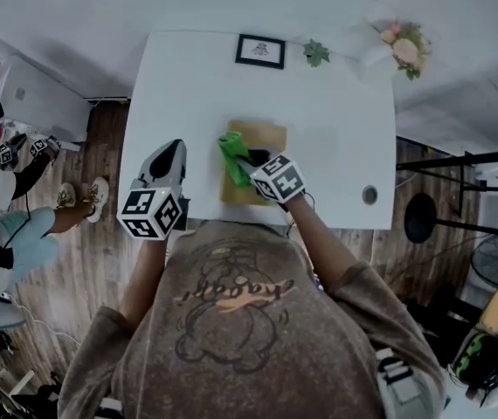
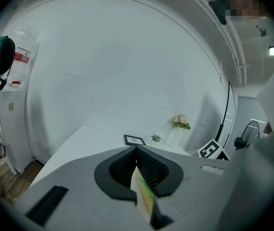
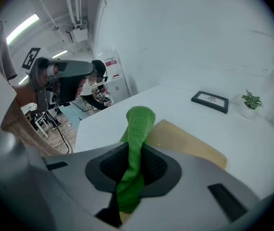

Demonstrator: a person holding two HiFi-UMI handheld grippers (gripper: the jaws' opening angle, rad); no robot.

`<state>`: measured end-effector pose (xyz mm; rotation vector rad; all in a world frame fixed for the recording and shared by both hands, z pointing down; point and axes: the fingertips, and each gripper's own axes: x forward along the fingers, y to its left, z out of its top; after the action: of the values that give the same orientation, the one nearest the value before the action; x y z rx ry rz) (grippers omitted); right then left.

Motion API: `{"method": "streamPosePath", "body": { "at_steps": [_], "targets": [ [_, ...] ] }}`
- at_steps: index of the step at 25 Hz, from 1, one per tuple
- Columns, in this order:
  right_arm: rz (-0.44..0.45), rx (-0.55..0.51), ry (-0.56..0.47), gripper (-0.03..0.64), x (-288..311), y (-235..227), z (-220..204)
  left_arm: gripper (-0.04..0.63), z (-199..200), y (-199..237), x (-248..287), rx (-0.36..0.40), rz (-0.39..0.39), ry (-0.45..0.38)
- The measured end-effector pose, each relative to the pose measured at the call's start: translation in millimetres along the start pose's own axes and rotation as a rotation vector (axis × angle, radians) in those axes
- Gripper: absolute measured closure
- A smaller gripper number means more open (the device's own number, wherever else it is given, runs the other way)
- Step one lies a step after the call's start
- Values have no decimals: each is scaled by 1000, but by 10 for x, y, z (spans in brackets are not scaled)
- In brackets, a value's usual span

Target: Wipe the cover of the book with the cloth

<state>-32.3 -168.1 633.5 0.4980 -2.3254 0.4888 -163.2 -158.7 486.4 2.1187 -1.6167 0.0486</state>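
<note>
Right gripper (image 3: 136, 150) clamped on cloth (image 3: 139, 121), over book (image 3: 187, 141); left gripper (image 2: 137, 152) jaws together. Lower cloth flat, wipe w/ even strokes.

- Soft, even overhead light; the white table (image 1: 336, 129) is nearly washed out.
- Both gripper views are fisheye: bent edges, black corners.
- A ceiling strip (image 3: 21, 29) glares.
- Near the lens, the left gripper (image 2: 137, 149) blurs.

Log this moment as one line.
right gripper: shut on cloth | cloth: over book cover, contact unclear | left gripper: shut, left of book
</note>
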Motion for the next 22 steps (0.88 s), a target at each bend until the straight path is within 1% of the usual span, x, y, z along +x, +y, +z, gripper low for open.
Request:
{"method": "streamPosePath", "body": {
  "at_steps": [4,13,22],
  "targets": [
    [-28,23,-17,552,-48,-124,22,592,8,-41,34,3,-11,3],
    [-144,109,-48,554,-255,-614,-52,592,-25,-107,105,3,-30,16],
    [-213,179,-83,552,-413,-916,-123,592,-43,-204,193,10,-57,30]
  ]
}}
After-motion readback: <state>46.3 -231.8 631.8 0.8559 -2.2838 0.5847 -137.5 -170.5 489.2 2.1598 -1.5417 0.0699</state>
